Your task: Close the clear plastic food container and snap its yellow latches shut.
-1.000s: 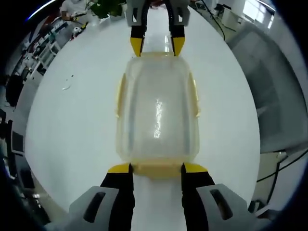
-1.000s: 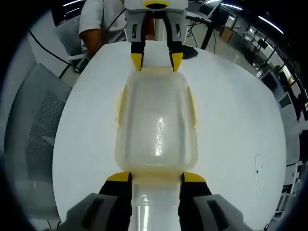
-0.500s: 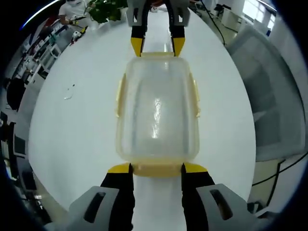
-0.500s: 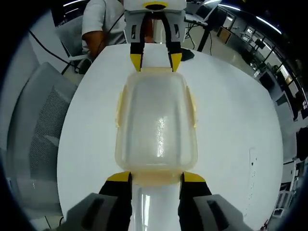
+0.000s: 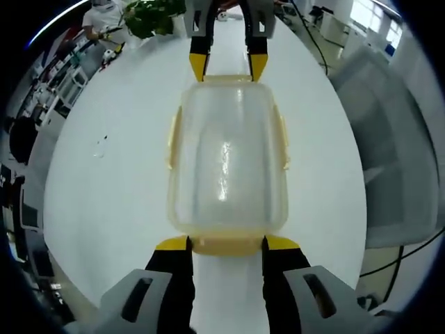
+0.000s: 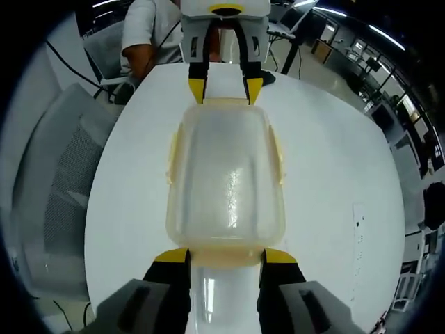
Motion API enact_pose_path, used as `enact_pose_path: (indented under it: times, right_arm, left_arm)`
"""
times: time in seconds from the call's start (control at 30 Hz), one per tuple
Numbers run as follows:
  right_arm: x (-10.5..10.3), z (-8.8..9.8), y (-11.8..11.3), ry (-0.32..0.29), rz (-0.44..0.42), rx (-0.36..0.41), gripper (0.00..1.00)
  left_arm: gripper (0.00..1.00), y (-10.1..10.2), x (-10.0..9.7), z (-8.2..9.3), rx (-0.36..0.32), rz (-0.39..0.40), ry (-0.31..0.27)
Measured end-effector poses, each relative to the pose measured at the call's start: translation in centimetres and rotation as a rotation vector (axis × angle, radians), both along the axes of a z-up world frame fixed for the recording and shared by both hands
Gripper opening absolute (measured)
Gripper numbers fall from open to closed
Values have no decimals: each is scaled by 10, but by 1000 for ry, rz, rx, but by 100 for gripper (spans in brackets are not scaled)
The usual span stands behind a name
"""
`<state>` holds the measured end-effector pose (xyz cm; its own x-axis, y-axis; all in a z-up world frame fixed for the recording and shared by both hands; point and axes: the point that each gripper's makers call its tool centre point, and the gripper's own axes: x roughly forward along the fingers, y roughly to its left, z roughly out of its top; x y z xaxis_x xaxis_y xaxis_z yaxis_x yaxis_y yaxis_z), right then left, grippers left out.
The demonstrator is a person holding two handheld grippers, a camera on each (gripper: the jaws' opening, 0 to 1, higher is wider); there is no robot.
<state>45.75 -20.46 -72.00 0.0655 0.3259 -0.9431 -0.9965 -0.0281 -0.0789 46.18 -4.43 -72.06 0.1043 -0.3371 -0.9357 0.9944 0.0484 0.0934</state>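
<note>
The clear plastic food container (image 5: 227,158) lay lid-on in the middle of the round white desk (image 5: 111,188), with bare desk on all sides out to the rim. The left hand-held gripper (image 5: 226,243) stood with its yellow-tipped jaws spread, touching the yellow latch (image 5: 227,244) at one short end; the right hand-held gripper (image 6: 225,256) stood likewise spread at the opposite end latch (image 6: 226,258). The side latches (image 5: 171,139) lay along the long edges. A grey mesh chair (image 6: 59,195) stood beside the desk, and a person (image 6: 149,31) sat beyond its far edge.

Container (image 5: 227,160) blocks centre; table (image 5: 118,188) apparently bare both sides; chair (image 6: 62,188) at edge.
</note>
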Motion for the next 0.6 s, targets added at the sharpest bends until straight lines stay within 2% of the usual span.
enact_pose_path:
  times: [0.6]
  right_arm:
    - [-2, 2, -40, 2, -3, -14, 35]
  left_arm:
    - [35, -39, -3, 5, -8, -3, -3]
